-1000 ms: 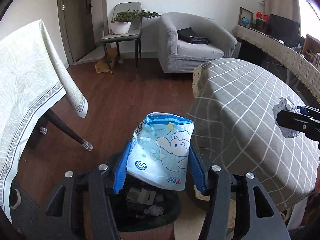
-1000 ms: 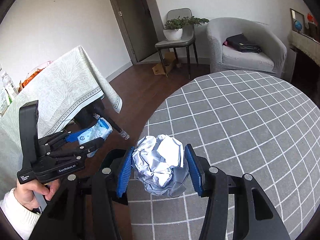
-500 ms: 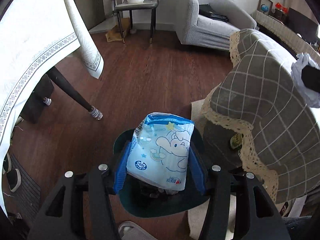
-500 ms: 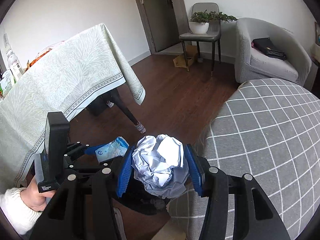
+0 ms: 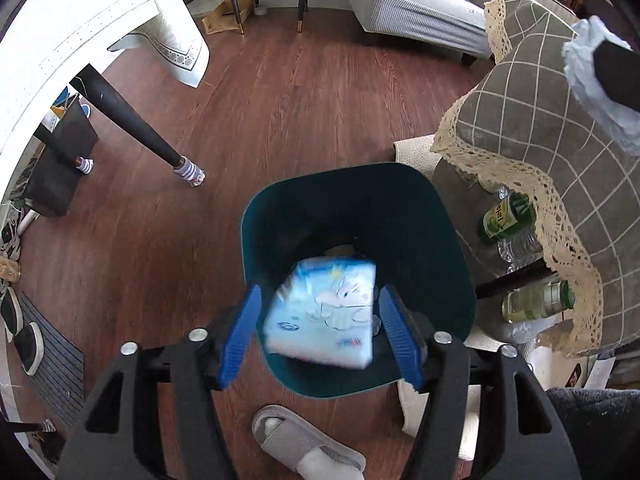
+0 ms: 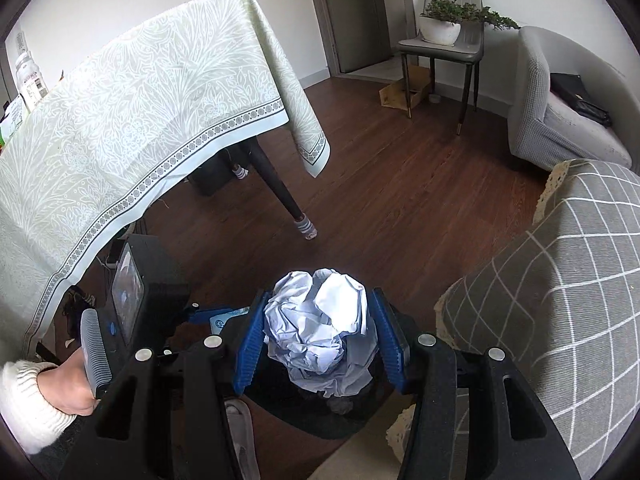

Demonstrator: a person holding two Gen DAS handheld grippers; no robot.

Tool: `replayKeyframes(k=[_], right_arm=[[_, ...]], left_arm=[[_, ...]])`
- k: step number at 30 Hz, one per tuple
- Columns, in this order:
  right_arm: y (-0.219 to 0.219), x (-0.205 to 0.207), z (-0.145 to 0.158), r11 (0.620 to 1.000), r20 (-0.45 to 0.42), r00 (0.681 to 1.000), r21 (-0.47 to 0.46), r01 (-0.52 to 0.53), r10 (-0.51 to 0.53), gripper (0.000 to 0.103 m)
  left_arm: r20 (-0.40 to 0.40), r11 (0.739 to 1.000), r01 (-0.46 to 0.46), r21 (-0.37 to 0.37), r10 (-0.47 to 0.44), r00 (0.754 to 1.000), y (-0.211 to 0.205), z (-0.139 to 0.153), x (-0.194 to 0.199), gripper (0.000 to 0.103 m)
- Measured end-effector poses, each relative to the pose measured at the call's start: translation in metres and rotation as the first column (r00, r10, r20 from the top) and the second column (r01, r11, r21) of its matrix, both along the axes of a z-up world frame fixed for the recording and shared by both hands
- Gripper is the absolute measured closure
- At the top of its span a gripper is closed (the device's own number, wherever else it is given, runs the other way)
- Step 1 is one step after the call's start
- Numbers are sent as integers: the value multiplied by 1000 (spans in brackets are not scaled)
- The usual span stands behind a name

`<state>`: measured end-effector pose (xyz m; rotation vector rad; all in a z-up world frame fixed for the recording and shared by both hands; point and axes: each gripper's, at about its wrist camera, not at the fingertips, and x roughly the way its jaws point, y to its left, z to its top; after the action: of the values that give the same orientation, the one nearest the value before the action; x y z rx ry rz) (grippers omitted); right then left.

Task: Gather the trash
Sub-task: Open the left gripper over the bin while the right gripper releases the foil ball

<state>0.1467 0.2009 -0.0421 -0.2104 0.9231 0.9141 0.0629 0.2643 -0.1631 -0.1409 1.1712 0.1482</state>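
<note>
Pointing steeply down over a dark teal bin (image 5: 360, 200) on the floor, my left gripper (image 5: 320, 300) has its jaws opening. A light blue tissue packet (image 5: 324, 316) with a cartoon print hangs blurred between the blue pads, a gap on each side, over the bin's mouth. My right gripper (image 6: 318, 304) is shut on a crumpled ball of white paper (image 6: 320, 320), above the bin's edge (image 6: 280, 396). That ball (image 5: 588, 68) also shows at the upper right of the left wrist view. A hand in a white sleeve (image 6: 36, 396) holds the left gripper.
A grey slipper (image 5: 308, 448) lies just in front of the bin. Under the checked tablecloth (image 5: 540, 120) on the right stand a green bottle (image 5: 508, 220) and a clear one (image 5: 536, 304). A sock-footed table leg (image 5: 188, 168) and pale draped cloth (image 6: 140, 120) are left.
The left gripper sank over the bin and tipped downward; its jaws spread and the packet slipped free. The right gripper carried the paper ball from the checked table toward the bin.
</note>
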Motion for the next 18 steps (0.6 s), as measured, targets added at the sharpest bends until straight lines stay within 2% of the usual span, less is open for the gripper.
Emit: replayKeyframes(k=[8,18], right_arm=[[24,5,-20,999,-28,1000,-52,-5,4,51],[47,4,-52,992,-63,998,-124,-31,23,51]], left_arm=[[49,999,-46,-15,47,998,21,13,-12,33],[166,993,-115,-29,118,979,44,52,-24,34]])
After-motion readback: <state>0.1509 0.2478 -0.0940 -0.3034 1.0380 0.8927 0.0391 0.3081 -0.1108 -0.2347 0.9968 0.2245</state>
